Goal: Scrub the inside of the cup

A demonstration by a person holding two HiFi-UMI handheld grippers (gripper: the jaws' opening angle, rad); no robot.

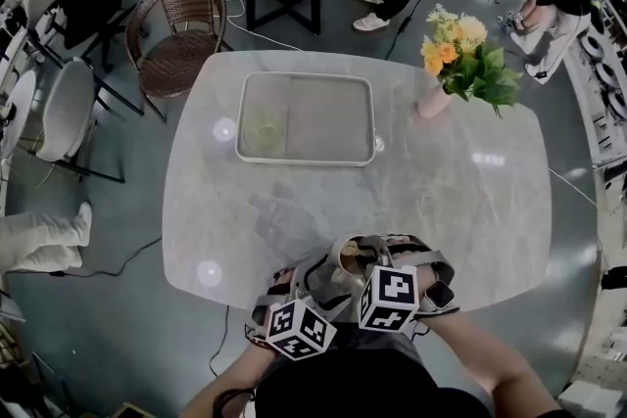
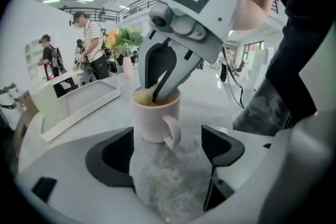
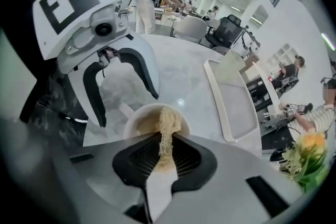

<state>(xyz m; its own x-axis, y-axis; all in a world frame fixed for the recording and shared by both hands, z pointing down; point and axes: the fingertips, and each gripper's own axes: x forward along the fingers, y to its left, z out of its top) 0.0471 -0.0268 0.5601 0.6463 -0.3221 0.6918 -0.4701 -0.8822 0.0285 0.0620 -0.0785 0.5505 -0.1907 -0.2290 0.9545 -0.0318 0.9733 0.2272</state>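
Observation:
A pale cup (image 1: 349, 257) with a handle stands near the table's front edge, between the two grippers. In the left gripper view the cup (image 2: 155, 119) sits just beyond my left gripper (image 2: 168, 152), whose jaws stand wide apart and touch nothing. My right gripper (image 3: 163, 157) is shut on a yellowish scrubbing sponge (image 3: 167, 128) that reaches down into the cup (image 3: 137, 124). From the left gripper view, the right gripper (image 2: 157, 91) dips into the cup's mouth from above. The left gripper (image 3: 128, 110) faces the cup's handle side.
A white tray (image 1: 306, 78) lies at the middle of the marble table (image 1: 470, 201), with a greenish cup (image 1: 262, 127) in its left end. A vase of flowers (image 1: 460, 59) stands at the back right. A wicker chair (image 1: 181, 24) and people stand beyond the table.

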